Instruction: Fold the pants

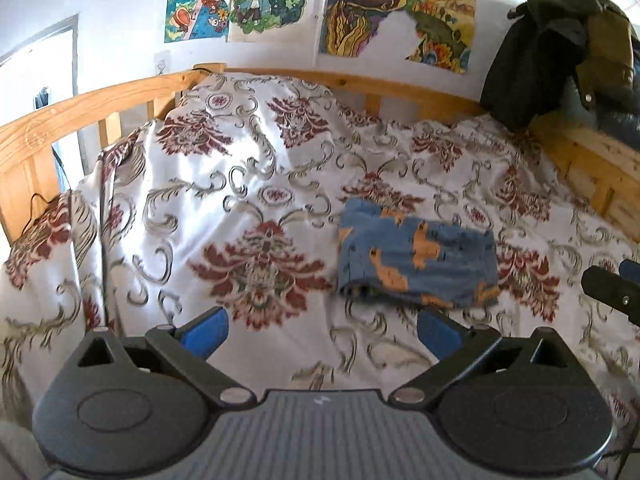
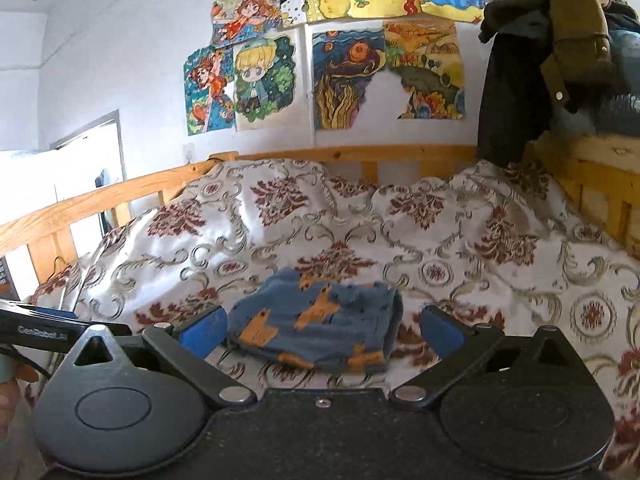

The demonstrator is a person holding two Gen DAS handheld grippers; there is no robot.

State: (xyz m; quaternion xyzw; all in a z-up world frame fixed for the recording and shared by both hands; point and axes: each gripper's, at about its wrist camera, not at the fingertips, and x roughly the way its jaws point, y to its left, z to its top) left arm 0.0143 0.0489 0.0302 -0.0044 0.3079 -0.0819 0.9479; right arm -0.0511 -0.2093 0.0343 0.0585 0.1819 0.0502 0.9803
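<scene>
White wall ahead of me, plastered with bright drawings (image 2: 336, 60), and below it a wooden bed rail (image 1: 100, 100) wrapping round a rumpled floral bedspread (image 1: 248, 184) in white and dark red. There are the pants (image 1: 416, 258), blue with orange animal shapes, lying folded into a compact rectangle on the bedspread. Its long axis runs left to right across my view, one end on the left, the other on the right, with the layered edge facing me.

My left gripper (image 1: 322, 330) is spread wide, blue pads apart, holding nothing; the pants sit just beyond and to the right of it. My right gripper (image 2: 322, 330) is spread wide too, empty, hovering with the pants (image 2: 316, 328) showing right between its fingers, untouched.

Writing: from the right wrist I can read "GenRobot.AI", roughly, on the black body at the left edge (image 2: 44, 330); it's a bit blurred. The left wrist view doesn't show that lettering, but catches a dark jacket (image 1: 560, 52) hung on the corner post and the tip of my other gripper at its right edge.
</scene>
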